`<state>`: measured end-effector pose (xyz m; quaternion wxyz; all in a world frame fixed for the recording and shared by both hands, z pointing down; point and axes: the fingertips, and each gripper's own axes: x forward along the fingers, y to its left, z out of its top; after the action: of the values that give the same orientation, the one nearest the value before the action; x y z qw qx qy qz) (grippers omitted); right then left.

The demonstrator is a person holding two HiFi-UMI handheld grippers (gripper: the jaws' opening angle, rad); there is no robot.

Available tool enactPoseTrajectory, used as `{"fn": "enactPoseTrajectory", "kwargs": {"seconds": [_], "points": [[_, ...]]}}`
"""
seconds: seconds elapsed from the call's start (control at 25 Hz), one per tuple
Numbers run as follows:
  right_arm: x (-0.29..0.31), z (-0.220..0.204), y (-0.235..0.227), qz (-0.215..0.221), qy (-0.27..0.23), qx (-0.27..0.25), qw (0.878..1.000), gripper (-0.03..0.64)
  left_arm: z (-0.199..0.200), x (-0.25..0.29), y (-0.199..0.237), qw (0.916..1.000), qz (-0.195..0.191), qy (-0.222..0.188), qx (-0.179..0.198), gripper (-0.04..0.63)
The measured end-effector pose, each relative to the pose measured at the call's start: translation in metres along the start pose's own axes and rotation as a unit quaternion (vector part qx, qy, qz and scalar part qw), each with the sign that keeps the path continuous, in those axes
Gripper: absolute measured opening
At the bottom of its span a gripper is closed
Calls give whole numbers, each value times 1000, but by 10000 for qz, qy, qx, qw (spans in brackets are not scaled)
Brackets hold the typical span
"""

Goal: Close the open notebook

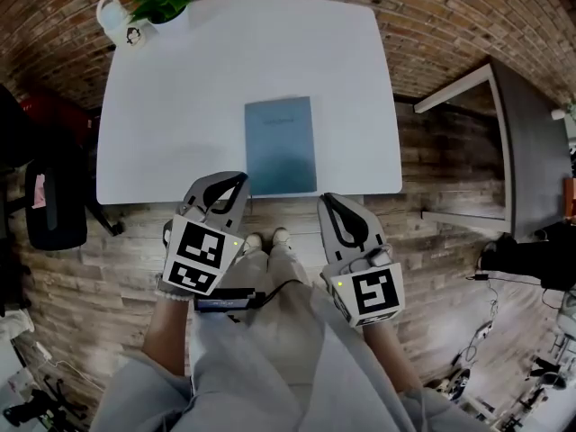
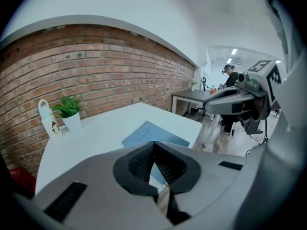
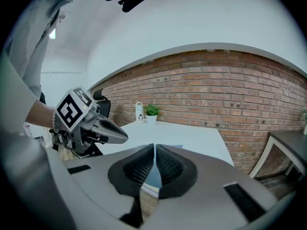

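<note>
A blue-grey notebook (image 1: 281,144) lies closed and flat on the white table (image 1: 180,106), near its front edge. The left gripper view shows the notebook (image 2: 144,134) beyond the jaws. My left gripper (image 1: 236,180) hovers at the table's front edge, just left of the notebook, shut with nothing between its jaws. My right gripper (image 1: 329,201) hangs just off the front edge, to the right of the notebook's near corner, also shut and holding nothing. In each gripper view the pads meet with no gap.
A white mug (image 1: 115,18) and a small potted plant (image 1: 166,3) stand at the table's far left corner. A dark chair (image 1: 54,196) is at the left. A second grey table (image 1: 513,142) stands to the right. A brick wall backs the table.
</note>
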<state>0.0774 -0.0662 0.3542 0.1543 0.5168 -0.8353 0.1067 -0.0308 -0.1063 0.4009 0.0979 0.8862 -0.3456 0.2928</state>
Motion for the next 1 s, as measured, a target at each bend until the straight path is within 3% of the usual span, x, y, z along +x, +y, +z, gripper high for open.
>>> {"fn": "enactPoseTrajectory", "kwargs": {"seconds": [0.56,0.84,1.0], "points": [[-9,56,18,135,-428,-431,9981,44,74,-80,24,9913,547,-1198,-41,18],[-10,83,21,161,-824,-549,9950,44,88,-100,21,9865,582,-1528,-123,18],[-11,85,20,202,-747,-628,9950,44,89,-105,21,9855,621,-1575,-142,18]]}}
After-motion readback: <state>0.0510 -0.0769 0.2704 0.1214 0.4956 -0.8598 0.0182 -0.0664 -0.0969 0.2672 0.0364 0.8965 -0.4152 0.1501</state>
